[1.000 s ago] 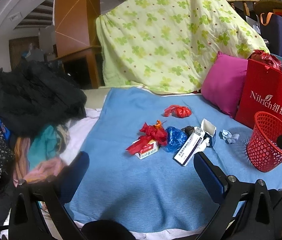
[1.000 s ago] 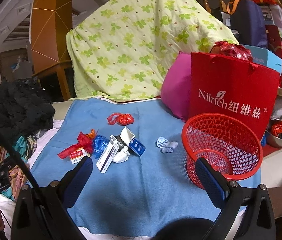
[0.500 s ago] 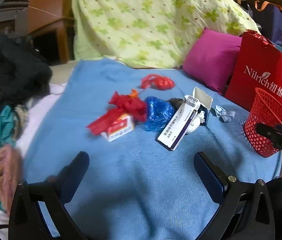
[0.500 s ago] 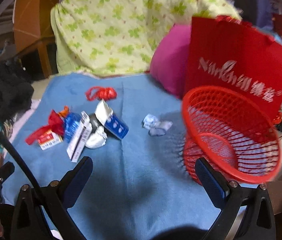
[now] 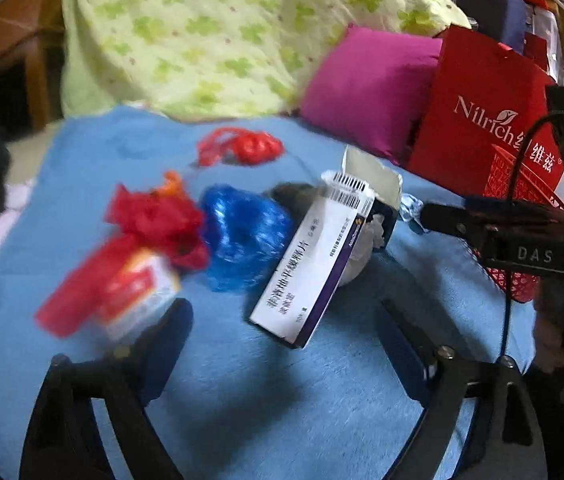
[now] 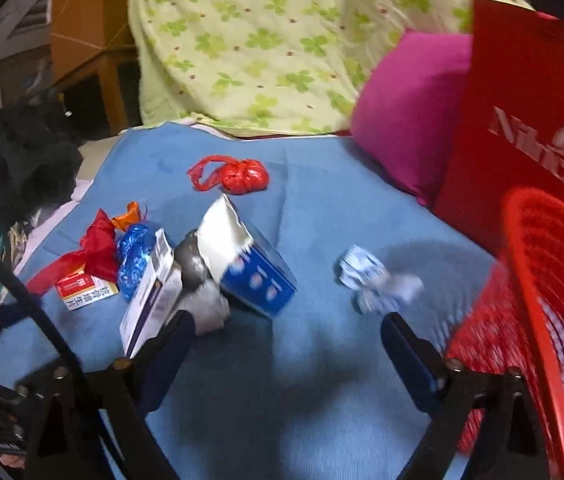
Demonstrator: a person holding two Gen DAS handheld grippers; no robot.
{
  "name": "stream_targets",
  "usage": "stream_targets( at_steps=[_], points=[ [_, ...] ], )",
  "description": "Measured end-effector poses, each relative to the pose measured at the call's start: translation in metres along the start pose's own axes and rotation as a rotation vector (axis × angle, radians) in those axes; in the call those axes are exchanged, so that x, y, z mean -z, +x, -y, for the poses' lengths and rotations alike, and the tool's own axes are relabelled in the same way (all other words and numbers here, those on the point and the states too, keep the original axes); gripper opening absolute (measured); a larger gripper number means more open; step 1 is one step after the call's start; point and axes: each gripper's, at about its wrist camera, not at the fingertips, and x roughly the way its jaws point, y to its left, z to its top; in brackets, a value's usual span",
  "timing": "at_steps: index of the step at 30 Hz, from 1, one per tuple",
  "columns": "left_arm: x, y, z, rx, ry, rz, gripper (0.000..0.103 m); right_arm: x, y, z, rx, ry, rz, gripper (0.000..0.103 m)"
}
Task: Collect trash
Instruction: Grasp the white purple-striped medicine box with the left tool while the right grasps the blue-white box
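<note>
The white medicine box [image 5: 314, 256] lies on the blue blanket [image 5: 282, 392], directly ahead of the left hand-held gripper [image 5: 286, 340], long axis running away from it. Jaws closing, nothing between. The right hand-held gripper [image 6: 286, 344], likewise closing and empty, faces the crumpled wrapper [image 6: 378, 284] beside the red basket [image 6: 542, 300].

We can read "Nilrich" in white, with the Chinese characters 维兹 after it, on the red paper bag [image 5: 478, 120]. "DAS" stands on the black gripper body [image 5: 534, 254] at right. The white-and-purple box [image 5: 314, 260] carries Chinese print and a barcode, too blurred for us.
</note>
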Motion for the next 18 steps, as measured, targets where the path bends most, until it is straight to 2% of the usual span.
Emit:
stream_targets(
  at_steps=[5, 8, 10, 12, 13, 14, 18],
  points=[
    [-0.015, 0.023, -0.01, 0.058, -0.009, -0.009, 0.09, -0.014, 0.03, -0.008, -0.065, -0.048, -0.016, 0.087],
    [-0.021, 0.041, -0.013, 0.07, -0.008, -0.037, 0.09, -0.018, 0.047, -0.01, -0.085, -0.052, -0.028, 0.08],
    [-0.023, 0.048, -0.012, 0.079, -0.005, -0.045, 0.084, -0.02, 0.059, -0.009, -0.097, -0.047, -0.048, 0.071],
    [-0.026, 0.056, -0.011, 0.102, 0.0, -0.065, 0.07, -0.021, 0.067, -0.005, -0.112, -0.036, -0.064, 0.062],
    [-0.027, 0.06, -0.01, 0.111, 0.002, -0.074, 0.067, -0.022, 0.071, -0.004, -0.121, -0.028, -0.071, 0.052],
    [-0.028, 0.064, -0.01, 0.125, 0.006, -0.084, 0.058, -0.022, 0.072, -0.002, -0.127, -0.018, -0.074, 0.048],
    [-0.023, 0.061, -0.003, 0.153, 0.028, -0.078, 0.053, -0.022, 0.065, 0.006, -0.15, 0.026, -0.049, 0.038]
  ],
)
